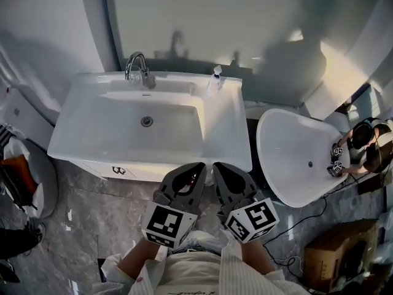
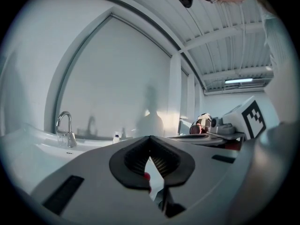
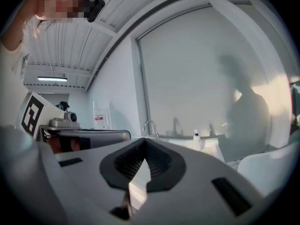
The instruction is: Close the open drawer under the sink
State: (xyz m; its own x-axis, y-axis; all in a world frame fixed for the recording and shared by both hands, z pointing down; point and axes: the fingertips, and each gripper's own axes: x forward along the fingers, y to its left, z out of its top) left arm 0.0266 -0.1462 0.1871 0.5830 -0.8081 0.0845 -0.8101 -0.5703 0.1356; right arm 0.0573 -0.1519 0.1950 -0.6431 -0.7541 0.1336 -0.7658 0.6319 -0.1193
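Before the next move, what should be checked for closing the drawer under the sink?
1. Left gripper free: ok, jaws together with nothing between them.
2. Right gripper free: ok, jaws together with nothing between them.
3. Drawer open: cannot tell. Only a strip of its front shows below the sink.
4. Grippers at the drawer front: not ok. Both are up at the sink's front rim, to the right of that strip.
5. Bottle out of the way: ok, it stands at the sink's back rim.
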